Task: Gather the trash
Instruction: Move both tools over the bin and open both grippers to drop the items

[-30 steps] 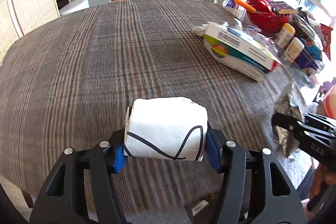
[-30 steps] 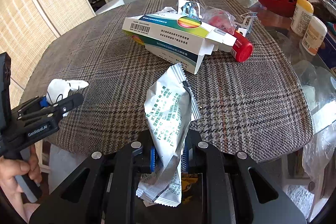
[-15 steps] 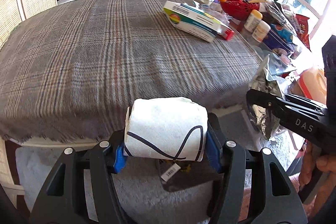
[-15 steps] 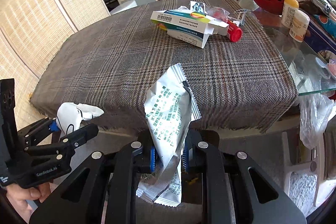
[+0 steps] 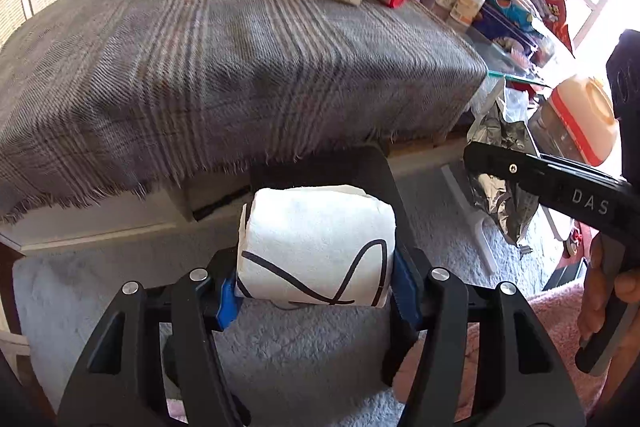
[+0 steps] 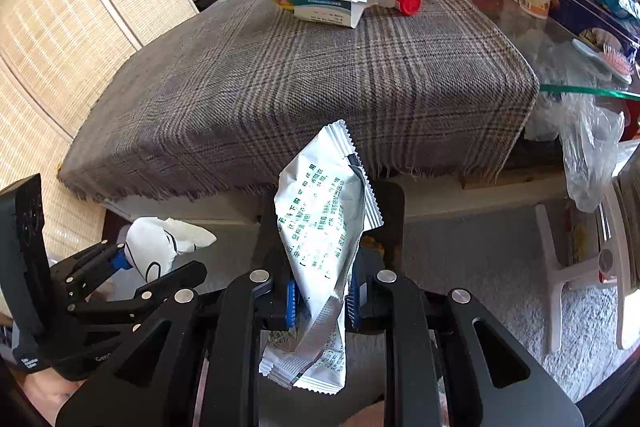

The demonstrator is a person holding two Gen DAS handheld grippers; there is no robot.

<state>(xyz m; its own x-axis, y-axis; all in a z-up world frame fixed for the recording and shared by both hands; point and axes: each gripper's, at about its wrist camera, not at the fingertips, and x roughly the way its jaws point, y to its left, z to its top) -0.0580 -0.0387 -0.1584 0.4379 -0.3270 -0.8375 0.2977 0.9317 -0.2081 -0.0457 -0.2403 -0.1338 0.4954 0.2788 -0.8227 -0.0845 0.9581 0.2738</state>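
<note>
The left gripper [image 5: 316, 293] has its fingers clamped on a crumpled white paper wad with black lines [image 5: 316, 247]. At 3 o'clock, the right gripper [image 6: 322, 297] pinches a silver foil wrapper printed in green [image 6: 324, 227], both beyond the plaid-covered table [image 6: 320, 75] edge, above grey carpet [image 5: 300, 351].

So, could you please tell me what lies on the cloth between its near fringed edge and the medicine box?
Nothing: in the right wrist view, the plaid cloth is bare from its fringe up to the medicine box.
</note>
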